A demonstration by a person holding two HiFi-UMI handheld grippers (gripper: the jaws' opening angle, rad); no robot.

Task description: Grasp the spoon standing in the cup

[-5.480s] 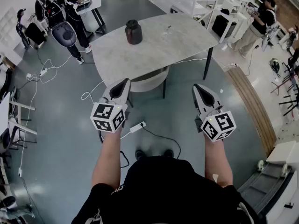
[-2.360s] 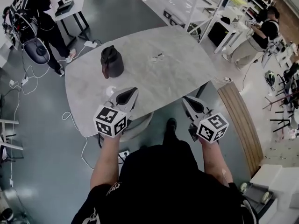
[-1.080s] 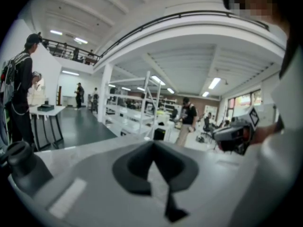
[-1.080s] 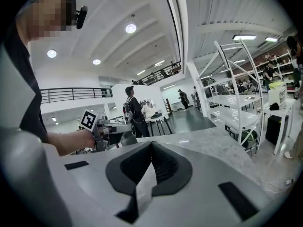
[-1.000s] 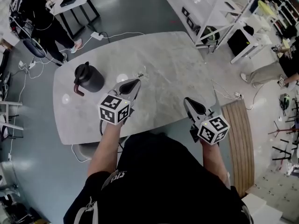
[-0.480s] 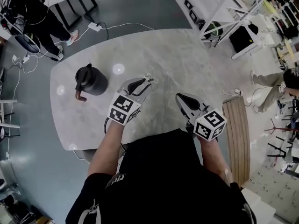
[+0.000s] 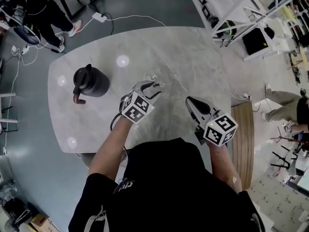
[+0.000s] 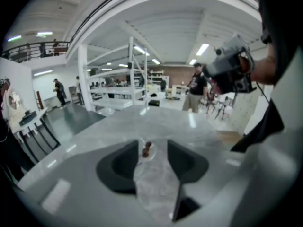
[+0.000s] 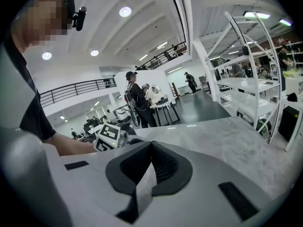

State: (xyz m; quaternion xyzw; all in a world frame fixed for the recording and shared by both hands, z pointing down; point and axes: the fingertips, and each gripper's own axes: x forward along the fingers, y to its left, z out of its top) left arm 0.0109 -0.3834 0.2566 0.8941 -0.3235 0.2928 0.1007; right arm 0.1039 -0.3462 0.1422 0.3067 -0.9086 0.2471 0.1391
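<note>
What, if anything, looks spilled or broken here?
Nothing stands out. The dark jug stands upright on the grey table, the small clear cup holds its spoon, and no spill or damage shows.

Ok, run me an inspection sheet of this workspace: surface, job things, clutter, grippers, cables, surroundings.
Surface: grey stone-look table, light spots on it.
Job's things: clear cup with spoon standing in it, in line between the left jaws, pads not on it.
Clutter: black jug on the table's left.
Grippers: left gripper jaws opening toward the cup; right gripper shut, empty, over the table's near right.
Cables: white cable and power strip on the floor beyond the table.
Surroundings: white shelving; people standing nearby.
</note>
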